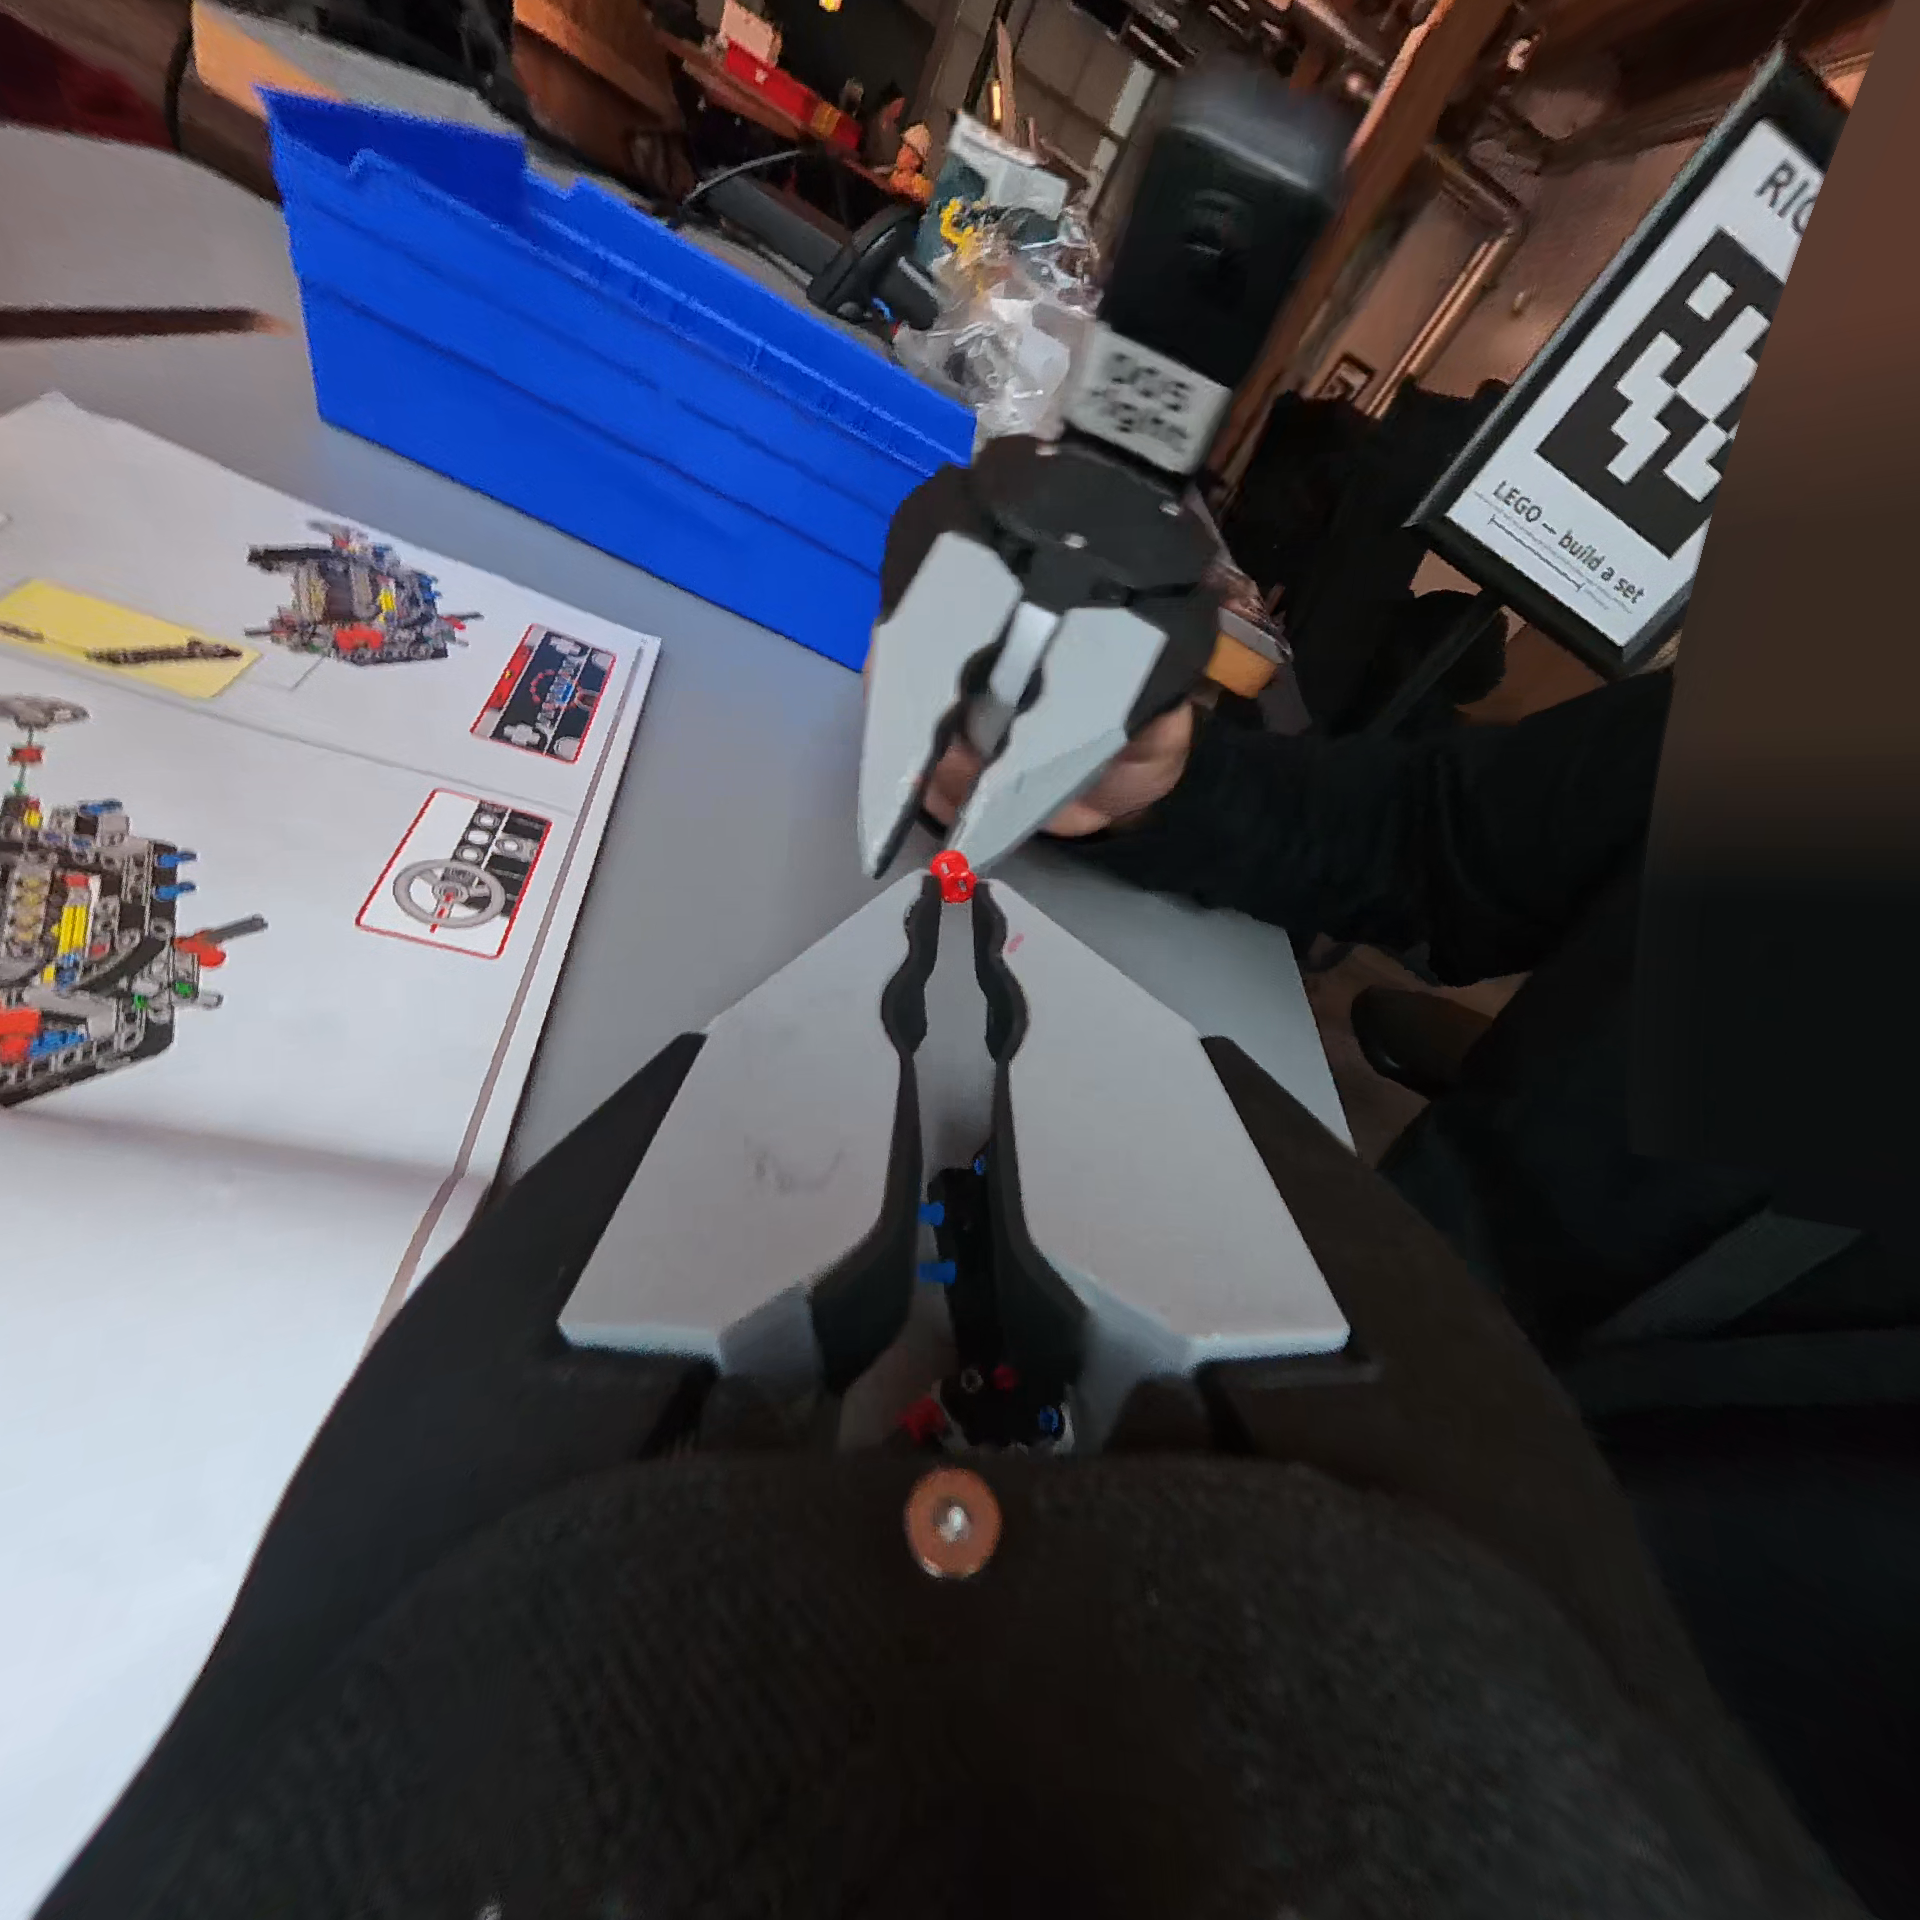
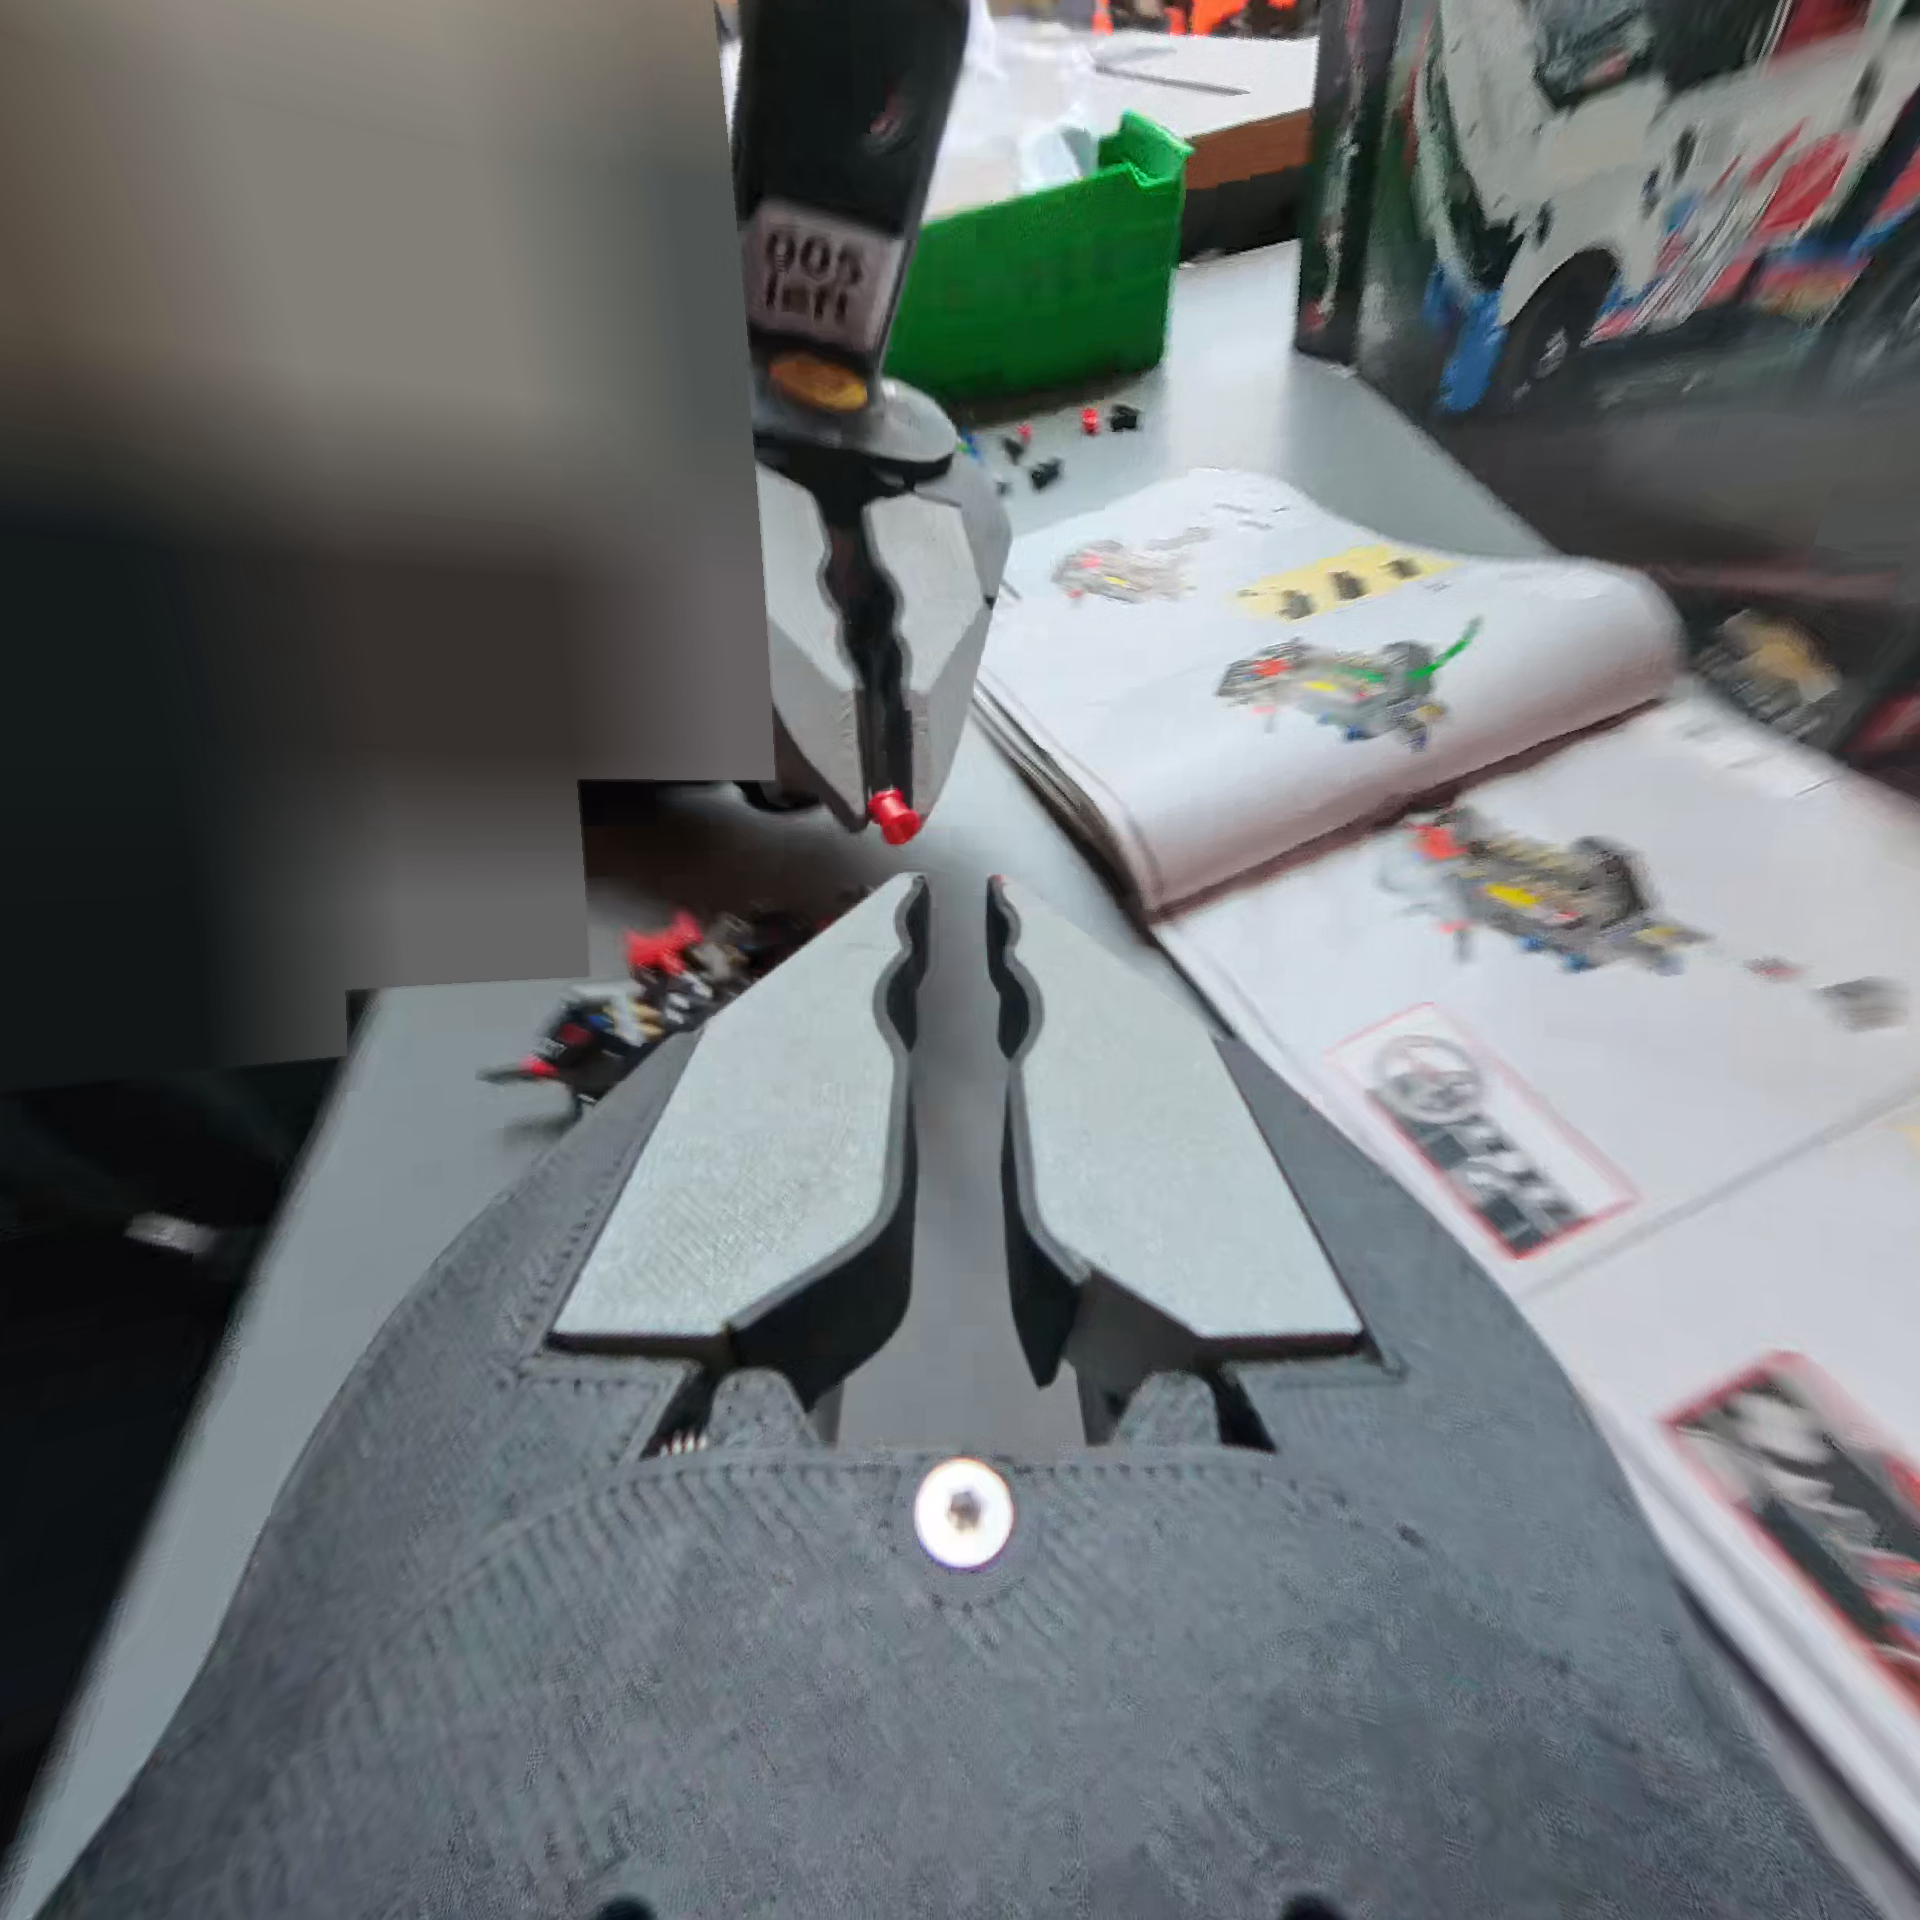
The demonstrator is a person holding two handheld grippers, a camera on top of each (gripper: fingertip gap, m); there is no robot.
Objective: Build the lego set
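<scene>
Grey worktop [image 1: 727,831] under me, cluttered workshop blurred behind it. From my left wrist: a blue bin [image 1: 582,364] stands at the back, a crinkled clear bag [image 1: 997,312] just beyond its right end, and a framed sign [image 1: 1642,364] with a black-and-white marker leans at the far right. The open manual [image 1: 312,883] lies flat on the left. My left hand-held gripper [image 1: 954,883] is pressed in on a small red pin [image 1: 952,875], nipped right at the fingertips. Below, seen through the slit between the fingers, a dark lego build [image 1: 977,1299] with blue and red pegs. Opposite, my right hand-held gripper [image 1: 935,862] points in, its tips just beside the pin, fingers a little apart, my hand [image 1: 1101,769] in a black sleeve behind it.

Over to the right wrist: same worktop [image 2: 1226,343], a green bin [image 2: 1039,281] at the back with loose small pieces [image 2: 1049,436] scattered before it, the set's box [image 2: 1621,208] standing at the right. The manual [image 2: 1403,727] spreads across the right side. My right hand-held gripper [image 2: 954,894] is spread, nothing between the fingers. Facing it, the left hand-held gripper [image 2: 883,805] hangs tip-down with the red pin [image 2: 891,812] pinched at its end, close ahead of my tips but apart. The lego build [image 2: 665,997] sits on the worktop, left of my fingers.
</scene>
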